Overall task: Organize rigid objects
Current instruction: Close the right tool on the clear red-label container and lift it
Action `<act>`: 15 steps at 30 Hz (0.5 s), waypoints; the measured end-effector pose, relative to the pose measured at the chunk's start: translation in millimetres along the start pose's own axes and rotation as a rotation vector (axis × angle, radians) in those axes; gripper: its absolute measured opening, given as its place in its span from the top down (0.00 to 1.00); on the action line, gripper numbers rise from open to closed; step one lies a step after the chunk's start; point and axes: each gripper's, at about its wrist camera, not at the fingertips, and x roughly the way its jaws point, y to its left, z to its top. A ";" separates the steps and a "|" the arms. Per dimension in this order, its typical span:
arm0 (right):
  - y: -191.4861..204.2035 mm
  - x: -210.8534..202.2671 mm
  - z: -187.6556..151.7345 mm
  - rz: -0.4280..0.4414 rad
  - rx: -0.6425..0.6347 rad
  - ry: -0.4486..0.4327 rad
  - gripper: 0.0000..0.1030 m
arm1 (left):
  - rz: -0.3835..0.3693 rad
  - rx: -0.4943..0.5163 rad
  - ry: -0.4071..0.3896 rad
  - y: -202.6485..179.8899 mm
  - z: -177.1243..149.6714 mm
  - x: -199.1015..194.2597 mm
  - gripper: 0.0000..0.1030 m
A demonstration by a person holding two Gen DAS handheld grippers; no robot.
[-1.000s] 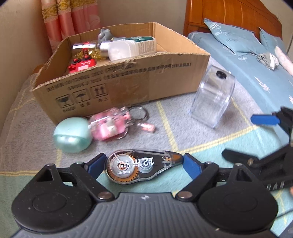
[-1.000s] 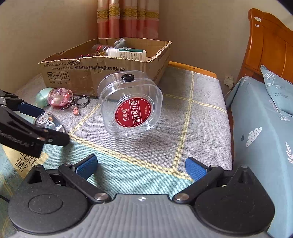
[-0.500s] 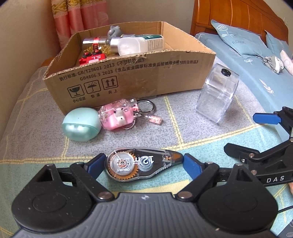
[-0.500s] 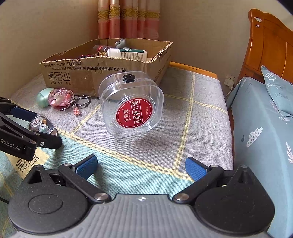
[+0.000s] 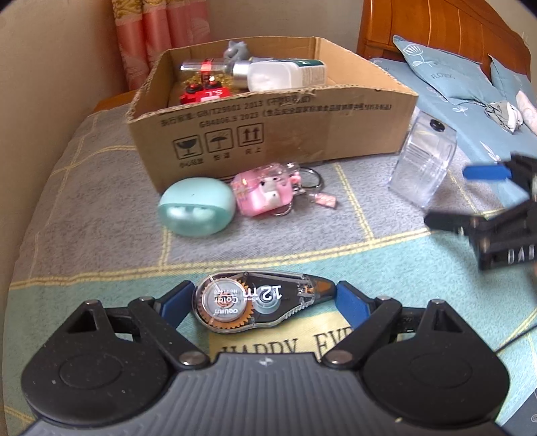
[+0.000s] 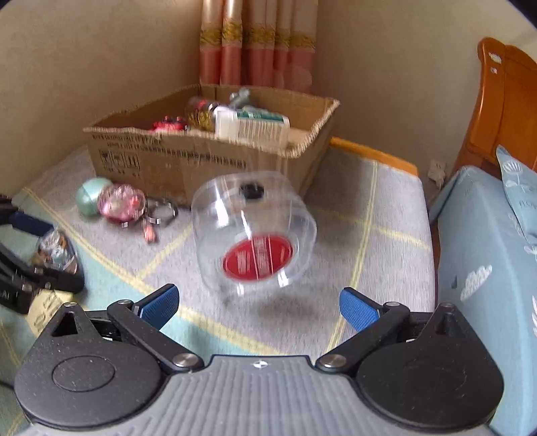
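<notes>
My left gripper [image 5: 260,300] is shut on a clear correction tape dispenser [image 5: 261,303], gripped end to end and held above the blanket. My right gripper [image 6: 258,303] is open and empty, just short of a clear plastic container with a red label [image 6: 255,234] that lies on the blanket. The container also shows in the left wrist view [image 5: 423,164]. A cardboard box [image 5: 268,134] stands behind, holding a white bottle [image 5: 285,73], a red toy [image 5: 204,94] and other items. A mint green case [image 5: 196,206] and a pink keychain [image 5: 265,194] lie in front of the box.
The blanket [image 5: 100,218] covers a raised surface beside a bed with blue bedding [image 6: 486,268] and a wooden headboard [image 5: 436,30]. A wall and pink curtains [image 6: 255,40] stand behind the box.
My left gripper has pulled back and risen with the correction tape, so the box looks farther off. My right gripper has moved forward toward the clear container.
</notes>
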 end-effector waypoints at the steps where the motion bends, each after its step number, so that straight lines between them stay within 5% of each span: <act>1: 0.7 1.0 4.9 -0.001 -0.012 -0.015 0.00 | -0.001 0.002 -0.001 0.7 -0.5 -0.5 0.13; 6: 5.7 9.9 23.3 -0.015 -0.082 -0.044 0.01 | -0.004 0.009 -0.004 0.9 -0.2 -0.6 0.13; 12: 9.7 14.4 26.3 -0.007 -0.105 -0.026 0.20 | -0.009 0.026 -0.005 1.6 0.0 -0.4 0.13; 15: 12.4 13.0 26.3 -0.021 -0.105 -0.013 0.20 | -0.011 0.041 -0.005 1.0 0.0 -0.5 0.13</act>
